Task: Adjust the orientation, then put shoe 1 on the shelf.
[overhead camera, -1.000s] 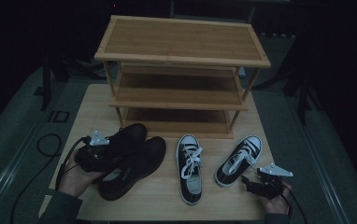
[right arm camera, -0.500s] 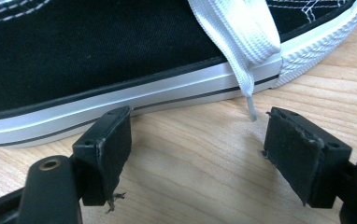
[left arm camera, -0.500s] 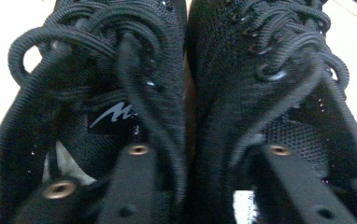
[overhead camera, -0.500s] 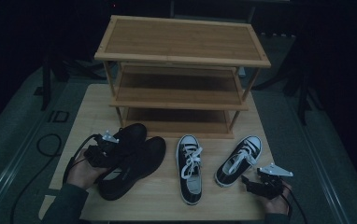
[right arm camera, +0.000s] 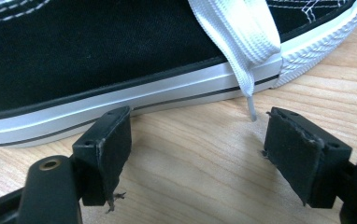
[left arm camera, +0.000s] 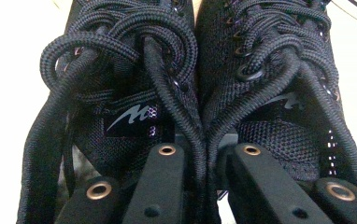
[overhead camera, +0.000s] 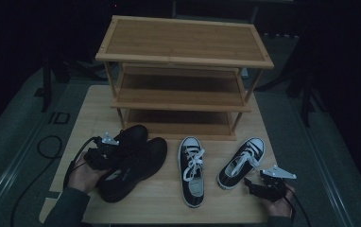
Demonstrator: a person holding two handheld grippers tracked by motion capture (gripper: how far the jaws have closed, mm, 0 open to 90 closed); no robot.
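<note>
A dim room surrounds a light wooden table, and the near edge is where the work sits. At near left the left gripper lies over the pair of black mesh trainers, which lie side by side with their toes pointing far-right. In the left gripper view its jaws have just been closing and now pinch the two inner collars of the pair together, so both shoes are clenched in one grip. At near right the right gripper rests on the table with its jaws spread wide and nothing between them, just near of the sole of the right black-and-white canvas sneaker. The left canvas sneaker lies between the two pairs, toe pointing far. Beyond the shoes stands the three-tier bamboo shoe rack, its shelves bare as far as can be seen. The rack lies far and slightly right of the gripped trainers, and the left hand is the nearer to them.
</note>
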